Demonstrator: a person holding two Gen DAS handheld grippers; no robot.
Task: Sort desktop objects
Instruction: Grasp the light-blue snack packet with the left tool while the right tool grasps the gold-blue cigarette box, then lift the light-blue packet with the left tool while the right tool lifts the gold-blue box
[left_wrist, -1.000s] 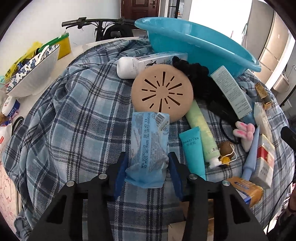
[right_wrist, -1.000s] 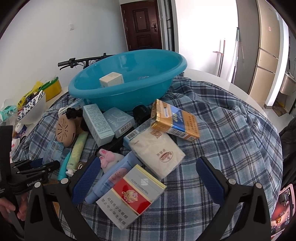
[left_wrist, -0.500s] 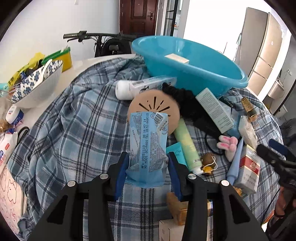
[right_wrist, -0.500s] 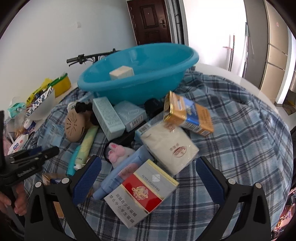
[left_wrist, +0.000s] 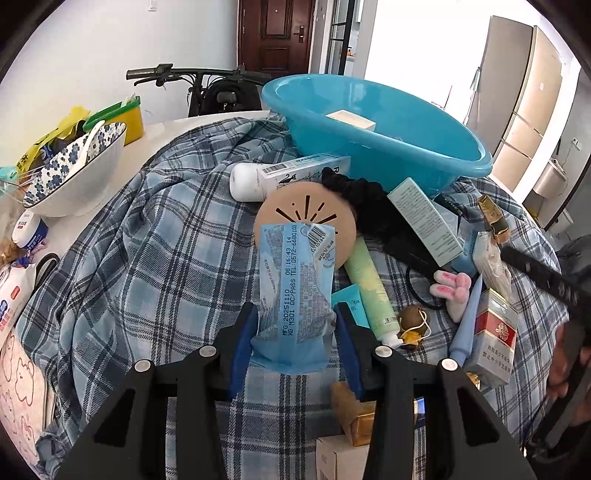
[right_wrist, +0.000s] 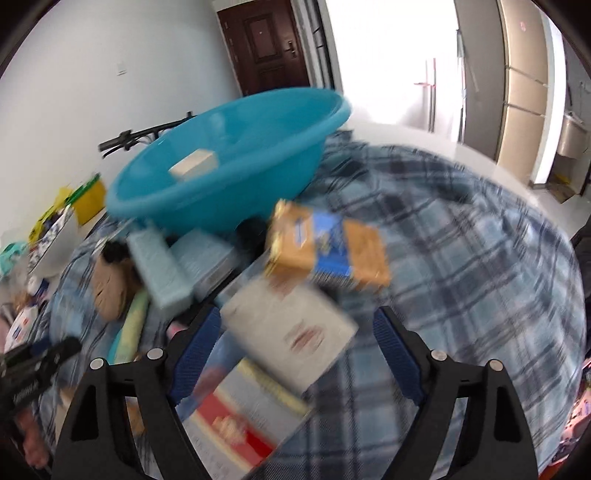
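Observation:
My left gripper (left_wrist: 293, 341) is shut on a light blue printed packet (left_wrist: 295, 291) and holds it up above the plaid cloth (left_wrist: 147, 266), short of the blue basin (left_wrist: 376, 122). A small pale box (left_wrist: 351, 120) lies in the basin. My right gripper (right_wrist: 295, 354) is open and empty, its jaws either side of a white tissue pack (right_wrist: 291, 328). That view is blurred. The basin also shows there (right_wrist: 229, 173), behind an orange and blue box (right_wrist: 328, 251) and a red and white carton (right_wrist: 236, 421).
Loose items crowd the cloth: a tan round disc (left_wrist: 306, 218), a white tube (left_wrist: 288, 175), a green tube (left_wrist: 369, 288), a black scrunchie (left_wrist: 365, 199), a pale teal box (left_wrist: 424, 221), a pink bunny (left_wrist: 452, 290). A patterned bowl (left_wrist: 74, 170) stands at the left.
My left gripper has lifted the blue packet off the cloth and higher. My right gripper has moved forward and down over the tissue pack, blurring its view.

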